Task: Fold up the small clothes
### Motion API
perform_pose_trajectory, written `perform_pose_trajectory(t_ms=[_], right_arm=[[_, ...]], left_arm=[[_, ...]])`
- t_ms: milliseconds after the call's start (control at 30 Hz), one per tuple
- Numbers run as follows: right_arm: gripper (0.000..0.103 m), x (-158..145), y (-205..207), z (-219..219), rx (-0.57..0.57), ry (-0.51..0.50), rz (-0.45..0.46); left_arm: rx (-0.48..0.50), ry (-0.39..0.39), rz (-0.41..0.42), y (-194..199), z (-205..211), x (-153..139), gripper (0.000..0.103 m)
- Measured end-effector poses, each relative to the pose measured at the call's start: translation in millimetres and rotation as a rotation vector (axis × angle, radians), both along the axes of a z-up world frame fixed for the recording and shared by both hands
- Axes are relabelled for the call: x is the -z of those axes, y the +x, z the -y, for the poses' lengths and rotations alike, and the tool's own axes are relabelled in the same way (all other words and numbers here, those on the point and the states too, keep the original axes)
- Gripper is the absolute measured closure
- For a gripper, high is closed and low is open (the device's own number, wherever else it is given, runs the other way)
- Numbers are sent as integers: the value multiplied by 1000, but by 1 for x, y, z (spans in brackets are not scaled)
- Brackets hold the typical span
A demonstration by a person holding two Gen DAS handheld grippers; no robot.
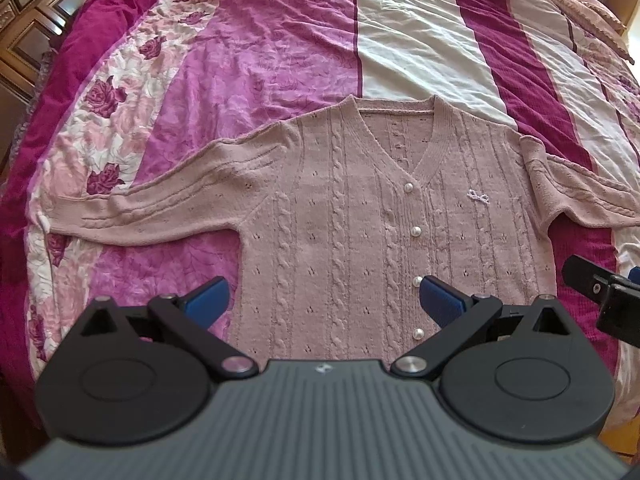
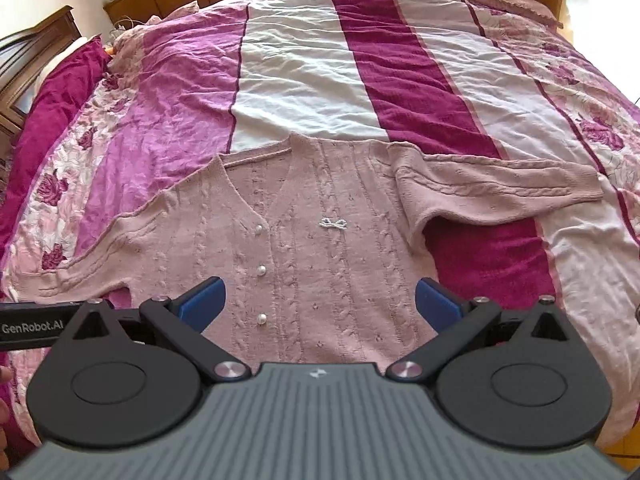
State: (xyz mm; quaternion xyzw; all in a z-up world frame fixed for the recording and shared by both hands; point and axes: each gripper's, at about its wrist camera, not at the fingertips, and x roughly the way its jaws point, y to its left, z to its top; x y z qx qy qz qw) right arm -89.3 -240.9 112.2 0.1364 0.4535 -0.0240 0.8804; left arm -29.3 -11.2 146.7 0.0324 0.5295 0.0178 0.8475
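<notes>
Pink cardigan [image 1: 360, 216] flat on bedspread [image 1: 416, 48], face up, buttoned, sleeves spread left and right, so nothing folded yet; left gripper [image 1: 324, 300] and right gripper [image 2: 320, 300] both spread wide, empty, above near hem, probably lining up the first grab.

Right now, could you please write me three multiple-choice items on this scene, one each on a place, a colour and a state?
1. Where does the cardigan lie?
A. flat on the bedspread
B. on a chair
C. in a drawer

2. What colour are its fabric and buttons?
A. blue with black buttons
B. dusty pink with pearl-white buttons
C. green with gold buttons

3. How do the left gripper and right gripper stand?
A. both shut on a sleeve
B. one open, one shut
C. both open, holding nothing

Answers: 1 A, the striped cover shows all round it; 2 B, both views show it; 3 C, blue pads stand wide apart above the knit.
</notes>
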Motion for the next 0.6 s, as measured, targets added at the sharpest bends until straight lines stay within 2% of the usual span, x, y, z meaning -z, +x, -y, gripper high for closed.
perform_pose_trajectory(t_ms=[200,333,600], right_arm=[[0,2,9,3,3,30,-35],[0,5,15,6,15,13,-57],[0,10,23,28,0,47,-38]], left_arm=[[3,16,-1,2,3,-1,0],[5,29,-5,5,8,-1,0],[8,37,-16,18,24,2,0]])
